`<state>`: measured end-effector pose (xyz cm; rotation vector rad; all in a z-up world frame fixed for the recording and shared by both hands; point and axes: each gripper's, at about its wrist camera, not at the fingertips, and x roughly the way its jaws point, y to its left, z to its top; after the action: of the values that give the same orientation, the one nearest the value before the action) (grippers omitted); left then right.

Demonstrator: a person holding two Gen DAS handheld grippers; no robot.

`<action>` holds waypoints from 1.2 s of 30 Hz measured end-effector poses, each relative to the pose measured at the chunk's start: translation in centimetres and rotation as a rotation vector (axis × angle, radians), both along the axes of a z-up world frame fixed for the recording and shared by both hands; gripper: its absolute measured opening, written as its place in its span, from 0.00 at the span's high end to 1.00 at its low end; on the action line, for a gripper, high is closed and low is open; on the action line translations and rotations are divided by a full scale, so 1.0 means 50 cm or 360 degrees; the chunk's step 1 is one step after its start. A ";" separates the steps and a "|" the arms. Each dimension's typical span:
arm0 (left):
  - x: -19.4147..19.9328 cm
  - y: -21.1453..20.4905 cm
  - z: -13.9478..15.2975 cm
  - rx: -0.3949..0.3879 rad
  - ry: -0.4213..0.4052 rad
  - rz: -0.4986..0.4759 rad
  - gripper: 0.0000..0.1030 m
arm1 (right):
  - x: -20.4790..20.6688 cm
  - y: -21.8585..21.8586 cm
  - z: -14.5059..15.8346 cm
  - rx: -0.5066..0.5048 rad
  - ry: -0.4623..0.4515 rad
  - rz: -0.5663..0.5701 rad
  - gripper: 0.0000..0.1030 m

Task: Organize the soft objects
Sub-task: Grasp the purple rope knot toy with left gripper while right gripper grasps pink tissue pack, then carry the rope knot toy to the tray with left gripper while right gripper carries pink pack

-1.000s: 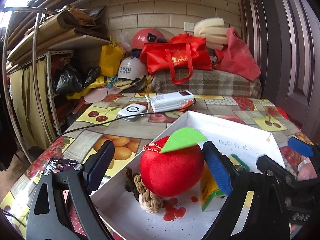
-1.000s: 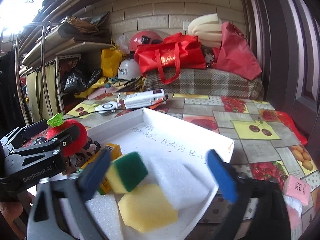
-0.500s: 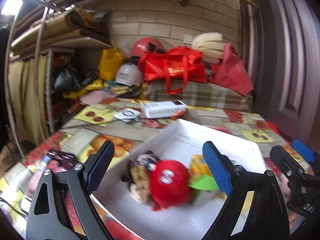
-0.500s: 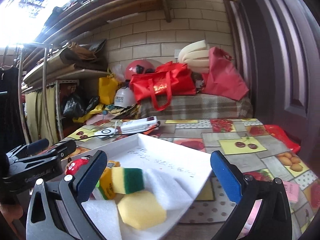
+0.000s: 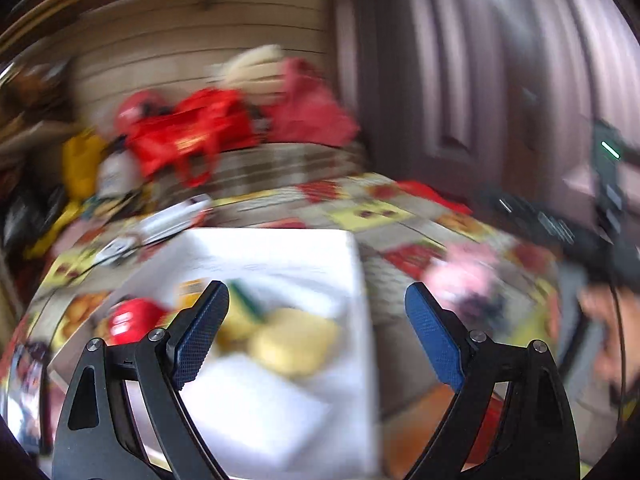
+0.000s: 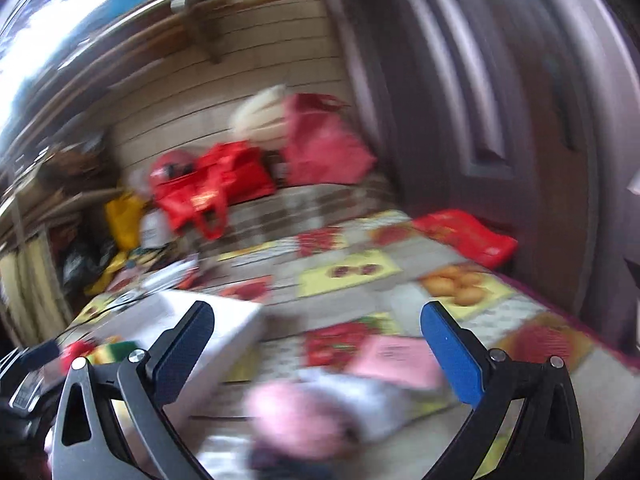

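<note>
Both views are motion-blurred. A white tray (image 5: 344, 248) lies on the fruit-patterned table. In it are a red plush apple (image 5: 128, 318), a yellow sponge (image 5: 296, 340) and a green-topped sponge (image 5: 244, 304). My left gripper (image 5: 316, 304) hangs open above the tray's right half with nothing between its fingers. A pink soft item (image 5: 468, 276) lies on the table right of the tray. In the right wrist view this pink item (image 6: 304, 416) lies low between the fingers of my open right gripper (image 6: 316, 324), beside a pink packet (image 6: 396, 356). The tray (image 6: 224, 320) is at the left.
Red bags (image 6: 224, 184) and a cream foam roll (image 6: 260, 116) are piled on a plaid-covered bench behind the table. A red bag (image 6: 468, 236) lies at the table's far right by a brown door. White devices (image 5: 168, 220) lie behind the tray. A person's hand (image 5: 600, 320) is at right.
Both grippers have swung to the right. The red apple, earlier between the left fingers, now lies in the tray at the left. The right gripper left the tray's sponges and now faces the pink item.
</note>
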<state>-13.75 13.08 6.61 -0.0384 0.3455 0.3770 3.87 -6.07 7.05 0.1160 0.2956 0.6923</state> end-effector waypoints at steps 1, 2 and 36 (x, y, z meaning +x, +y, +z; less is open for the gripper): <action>0.016 -0.024 0.000 0.0037 0.0036 -0.0073 0.12 | 0.030 -0.031 -0.001 0.0007 0.0031 -0.0083 0.00; 0.029 -0.045 -0.002 0.0060 0.0072 -0.0130 0.12 | 0.049 -0.051 -0.002 0.0009 0.0046 -0.0135 0.00; 0.237 -0.142 -0.061 -0.0291 0.0517 -0.0357 0.68 | 0.204 0.032 -0.084 -0.0601 0.0553 0.0234 0.24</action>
<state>-1.89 5.96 3.55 -0.1166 0.6986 0.1267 14.06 -4.48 2.86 -0.1492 0.7686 0.7493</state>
